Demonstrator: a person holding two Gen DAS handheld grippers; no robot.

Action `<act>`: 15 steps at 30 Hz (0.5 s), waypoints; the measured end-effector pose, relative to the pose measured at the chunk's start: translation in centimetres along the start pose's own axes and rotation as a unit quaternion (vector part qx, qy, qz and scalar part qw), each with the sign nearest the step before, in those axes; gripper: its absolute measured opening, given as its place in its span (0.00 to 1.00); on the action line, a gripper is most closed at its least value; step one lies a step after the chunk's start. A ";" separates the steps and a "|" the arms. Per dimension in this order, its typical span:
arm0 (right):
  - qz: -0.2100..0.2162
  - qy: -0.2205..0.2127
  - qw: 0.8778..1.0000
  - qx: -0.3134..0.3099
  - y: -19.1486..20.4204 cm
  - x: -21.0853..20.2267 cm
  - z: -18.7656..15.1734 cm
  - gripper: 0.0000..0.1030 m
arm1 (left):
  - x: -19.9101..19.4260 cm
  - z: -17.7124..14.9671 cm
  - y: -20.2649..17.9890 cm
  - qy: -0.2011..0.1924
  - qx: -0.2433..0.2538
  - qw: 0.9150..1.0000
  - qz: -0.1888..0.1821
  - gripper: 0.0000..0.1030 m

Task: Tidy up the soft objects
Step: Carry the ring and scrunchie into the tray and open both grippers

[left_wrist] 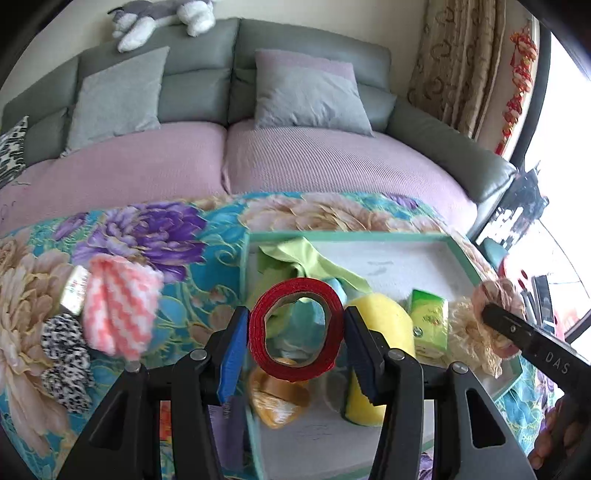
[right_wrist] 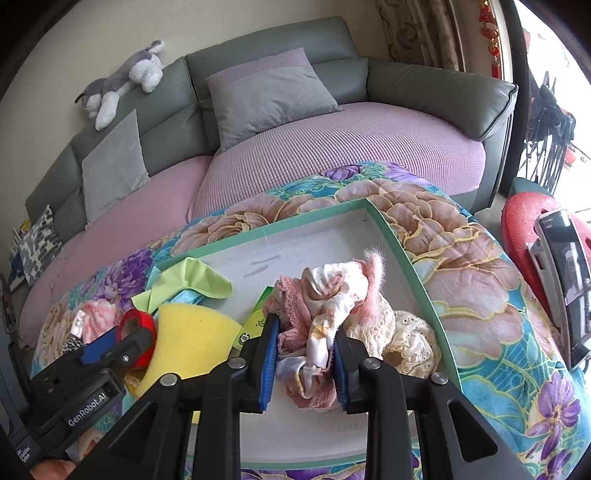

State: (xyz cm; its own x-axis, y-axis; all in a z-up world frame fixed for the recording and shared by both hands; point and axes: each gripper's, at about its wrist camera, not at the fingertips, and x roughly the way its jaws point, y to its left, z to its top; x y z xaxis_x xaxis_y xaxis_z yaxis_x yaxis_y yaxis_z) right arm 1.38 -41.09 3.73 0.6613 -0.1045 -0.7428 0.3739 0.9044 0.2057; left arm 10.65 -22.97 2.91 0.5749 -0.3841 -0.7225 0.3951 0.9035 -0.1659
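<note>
The left gripper (left_wrist: pixel 295 332) clamps a red ribbon roll (left_wrist: pixel 295 328) by its sides, above the near-left part of the green-rimmed tray (left_wrist: pixel 369 236), probably for deposit there. The right gripper (right_wrist: pixel 304 354) is closed on a pink-and-white fabric bundle (right_wrist: pixel 325 299) over the tray's right side, above a cream lace piece (right_wrist: pixel 406 339). A yellow sponge (right_wrist: pixel 195 332) already lies inside. A pink striped cloth (left_wrist: pixel 118 302) remains on the floral tabletop (left_wrist: pixel 192 302), left of the tray.

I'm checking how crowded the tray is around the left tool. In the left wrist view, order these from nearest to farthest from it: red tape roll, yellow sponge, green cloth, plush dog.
1. Red tape roll: between the fingers of the left tool.
2. Yellow sponge: just right, in the tray.
3. Green cloth: beyond the roll, by the tray's far-left corner.
4. Plush dog: atop the sofa back, far left.
</note>
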 end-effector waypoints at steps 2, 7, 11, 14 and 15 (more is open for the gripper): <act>-0.002 0.005 1.000 -0.003 0.1 0.2 -0.1 0.29 | 0.5 -0.2 -0.5 0.008 0.007 1.000 -0.003 0.52; -0.018 0.019 1.000 -0.009 0.1 0.7 -0.2 0.56 | 1.3 -0.5 -1.0 0.030 0.017 0.999 -0.002 0.52; -0.023 0.019 0.999 -0.018 0.4 0.6 -0.2 0.61 | 1.2 -0.6 -1.3 0.040 0.027 0.999 -0.002 0.59; -0.033 0.019 0.999 -0.031 0.9 0.4 -0.2 0.74 | 0.4 -0.5 -1.5 0.035 0.034 0.999 -0.007 0.66; -0.036 0.017 0.999 -0.035 1.1 0.3 -0.2 0.77 | 0.2 -0.5 -1.5 0.035 0.036 0.999 -0.008 0.66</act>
State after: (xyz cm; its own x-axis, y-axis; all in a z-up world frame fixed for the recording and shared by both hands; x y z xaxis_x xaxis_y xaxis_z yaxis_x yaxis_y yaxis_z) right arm 1.87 -40.11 3.61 0.6119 -0.1577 -0.7751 0.3720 0.9221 0.1061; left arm 9.88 -24.34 2.68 0.5173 -0.3827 -0.7654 0.4556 0.8803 -0.1322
